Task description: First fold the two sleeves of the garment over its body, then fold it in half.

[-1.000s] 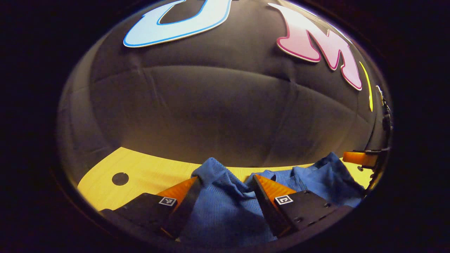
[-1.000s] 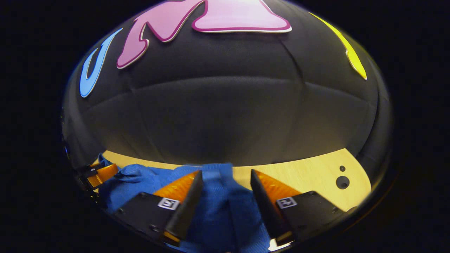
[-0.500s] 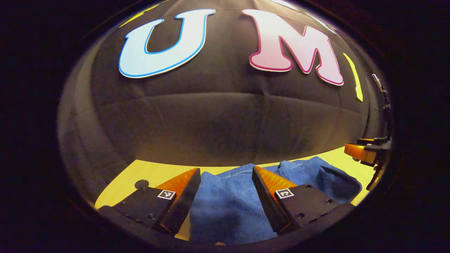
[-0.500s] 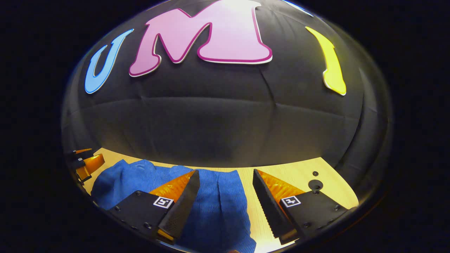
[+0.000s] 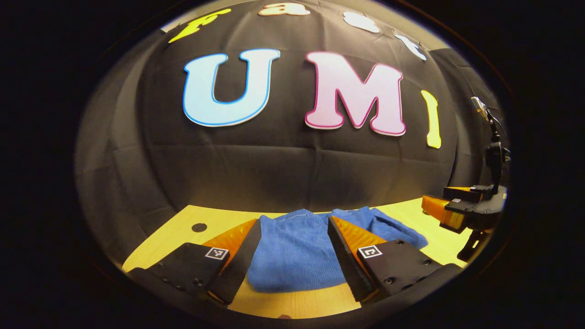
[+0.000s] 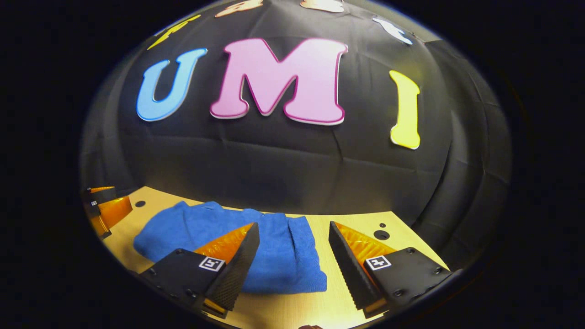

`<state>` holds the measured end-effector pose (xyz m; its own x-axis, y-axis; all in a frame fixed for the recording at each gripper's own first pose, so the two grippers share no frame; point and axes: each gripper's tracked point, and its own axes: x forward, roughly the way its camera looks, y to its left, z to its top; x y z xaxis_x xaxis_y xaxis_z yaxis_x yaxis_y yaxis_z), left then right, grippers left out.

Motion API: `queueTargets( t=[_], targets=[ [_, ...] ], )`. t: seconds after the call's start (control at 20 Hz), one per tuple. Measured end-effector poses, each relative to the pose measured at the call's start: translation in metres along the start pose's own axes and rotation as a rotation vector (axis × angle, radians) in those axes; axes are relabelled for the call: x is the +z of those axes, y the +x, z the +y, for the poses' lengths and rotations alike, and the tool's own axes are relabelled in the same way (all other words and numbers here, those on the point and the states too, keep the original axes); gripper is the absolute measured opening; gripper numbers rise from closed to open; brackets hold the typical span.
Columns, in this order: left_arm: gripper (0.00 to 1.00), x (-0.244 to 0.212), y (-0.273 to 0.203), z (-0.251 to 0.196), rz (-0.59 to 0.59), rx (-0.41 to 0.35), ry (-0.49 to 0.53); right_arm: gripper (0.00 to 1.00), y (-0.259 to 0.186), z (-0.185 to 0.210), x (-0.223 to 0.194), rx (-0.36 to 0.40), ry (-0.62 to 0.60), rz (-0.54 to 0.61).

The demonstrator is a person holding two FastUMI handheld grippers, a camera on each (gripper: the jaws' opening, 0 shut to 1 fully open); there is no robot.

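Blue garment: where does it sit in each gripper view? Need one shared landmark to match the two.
Left gripper view: the blue garment lies folded on the wooden table, low centre, between the left gripper fingers and running right.
Right gripper view: it sits low and left of centre, partly behind the right gripper left finger.
Shared landmark: the round hole in the table, left of the garment in the left gripper view.

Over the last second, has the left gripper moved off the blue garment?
Yes. The left gripper has pulled back and up: the blue garment now lies folded ahead of it on the table, and more booth wall shows.
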<state>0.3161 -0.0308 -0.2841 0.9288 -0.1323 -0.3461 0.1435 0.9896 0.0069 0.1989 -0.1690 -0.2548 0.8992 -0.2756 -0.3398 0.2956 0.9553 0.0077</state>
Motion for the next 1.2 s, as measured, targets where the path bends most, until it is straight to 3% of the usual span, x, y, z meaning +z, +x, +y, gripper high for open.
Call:
queueTargets(
  t=[0.1, 0.25, 0.3, 0.35, 0.4, 0.5, 0.6, 0.65, 0.8, 0.9, 1.1, 1.2],
  targets=[
    [0.84, 0.028, -0.037, 0.005, -0.117, 0.024, 0.024, 0.95, -0.035, 0.011, 0.016, 0.032, 0.009, -0.037],
    [0.83, 0.047, -0.099, 0.006, -0.16, 0.037, 0.017, 0.95, -0.091, 0.007, 0.043, 0.039, -0.004, -0.103],
    [0.83, 0.055, -0.119, 0.006, -0.171, 0.04, 0.022, 0.91, -0.108, 0.007, 0.052, 0.045, -0.004, -0.118],
    [0.83, 0.065, -0.142, 0.006, -0.183, 0.041, 0.029, 0.94, -0.126, 0.008, 0.054, 0.053, -0.007, -0.112],
    [0.83, 0.076, -0.163, 0.005, -0.193, 0.041, 0.041, 0.91, -0.145, 0.01, 0.055, 0.064, -0.01, -0.094],
    [0.83, 0.089, -0.199, 0.008, -0.188, 0.044, 0.046, 0.94, -0.176, 0.011, 0.064, 0.077, -0.025, -0.088],
    [0.83, 0.097, -0.235, 0.008, -0.175, 0.044, 0.033, 0.9, -0.21, 0.007, 0.08, 0.073, -0.033, -0.107],
    [0.83, 0.1, -0.254, 0.008, -0.175, 0.049, 0.025, 0.95, -0.226, 0.008, 0.088, 0.08, -0.032, -0.117],
    [0.83, 0.096, -0.314, 0.005, -0.168, 0.062, 0.035, 0.91, -0.278, 0.021, 0.095, 0.154, -0.022, -0.086],
    [0.83, 0.092, -0.343, 0.004, -0.16, 0.083, 0.021, 0.95, -0.313, 0.018, 0.105, 0.167, -0.043, -0.11],
    [0.83, 0.074, -0.384, -0.004, -0.103, 0.093, -0.051, 0.94, -0.384, 0.017, 0.104, 0.173, -0.056, -0.18],
    [0.83, 0.076, -0.394, -0.002, -0.106, 0.111, -0.04, 0.91, -0.404, 0.02, 0.099, 0.184, -0.051, -0.205]
  ],
)
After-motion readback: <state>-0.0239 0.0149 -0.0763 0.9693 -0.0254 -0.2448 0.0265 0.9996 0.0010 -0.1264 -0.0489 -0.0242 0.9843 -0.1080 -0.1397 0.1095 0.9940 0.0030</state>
